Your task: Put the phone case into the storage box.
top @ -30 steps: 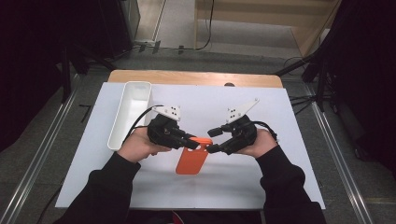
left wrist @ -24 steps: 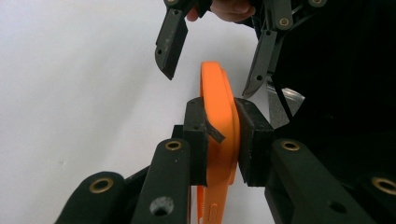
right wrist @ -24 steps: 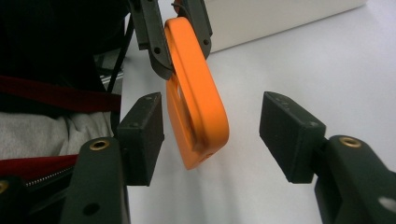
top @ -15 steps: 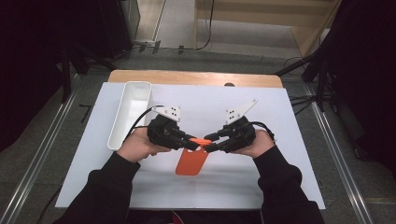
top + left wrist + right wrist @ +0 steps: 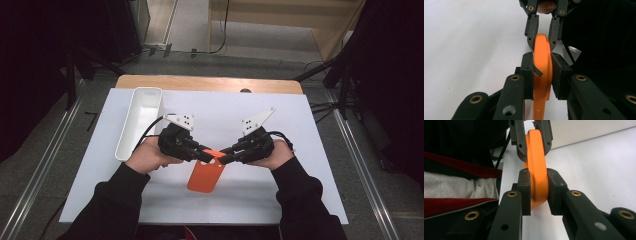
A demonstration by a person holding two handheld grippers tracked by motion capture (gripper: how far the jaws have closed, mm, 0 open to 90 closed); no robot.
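Left gripper (image 5: 209, 154) and right gripper (image 5: 223, 153) clamped, tip-to-tip

Orange case between black grippers

The case (image 5: 205, 175) is plain orange; both grippers (image 5: 206, 154) (image 5: 223, 156) are black with brass rivets; left of the case, the tray (image 5: 139, 121) is white, like the table (image 5: 300, 150).

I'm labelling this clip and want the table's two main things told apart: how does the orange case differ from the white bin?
The orange case is flat and thin; the white bin is a deep, long trough. The orange case is held up by its top edge, pinched by the left gripper and right gripper; the white bin rests untouched on the table's left. Both have rounded corners.
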